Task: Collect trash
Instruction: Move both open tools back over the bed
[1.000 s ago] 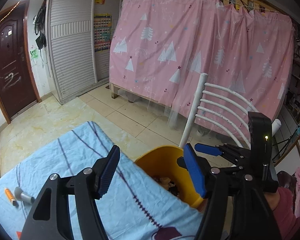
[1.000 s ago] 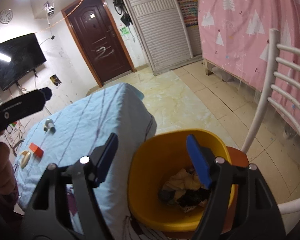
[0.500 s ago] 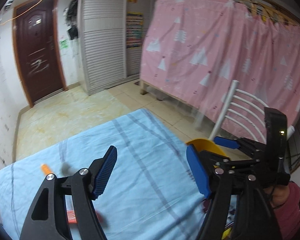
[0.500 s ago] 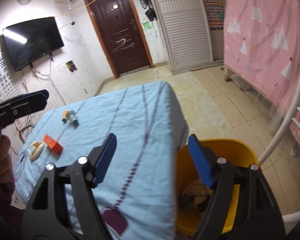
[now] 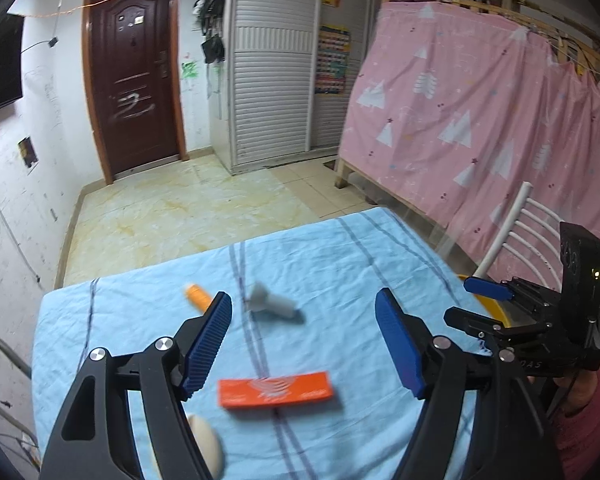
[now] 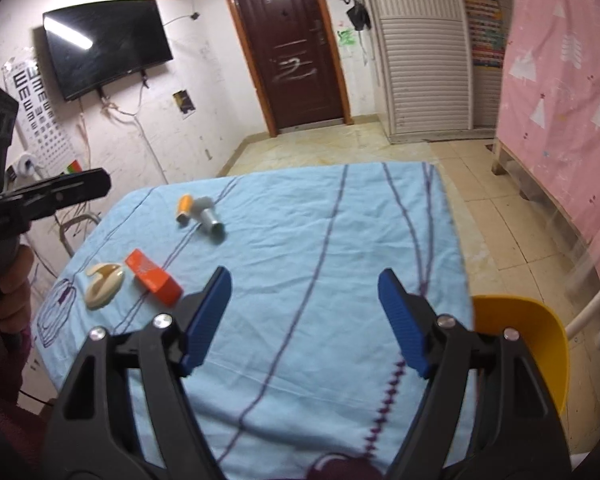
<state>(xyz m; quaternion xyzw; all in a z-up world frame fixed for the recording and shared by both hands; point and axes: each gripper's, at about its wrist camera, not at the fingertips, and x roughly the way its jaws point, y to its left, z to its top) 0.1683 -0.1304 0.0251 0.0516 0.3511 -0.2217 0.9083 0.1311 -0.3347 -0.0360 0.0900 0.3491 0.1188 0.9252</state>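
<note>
Scuffed white walls carry a dark brown panelled door (image 6: 296,52) and a black flat television (image 6: 108,44); pale marbled floor tiles (image 5: 188,216); pink tree-print curtain (image 5: 480,120); white slatted wardrobe (image 5: 272,92).

We are looking down from each wrist across the blue-clothed table (image 5: 340,248) toward the brown door (image 6: 292,48), both views sharing the orange box (image 5: 276,390).

Table's (image 6: 340,240) got a light blue cloth with thin dark purple stripes. On it: a bright orange box (image 6: 153,277) with white print, a cream hook (image 6: 103,285), a small orange tube (image 6: 184,208) and a grey one (image 6: 210,218). Bin (image 6: 528,344) is mustard yellow. Curtain (image 5: 480,128) is pink with white trees, door (image 5: 134,92) dark brown, fingers (image 5: 208,340) blue on black.
</note>
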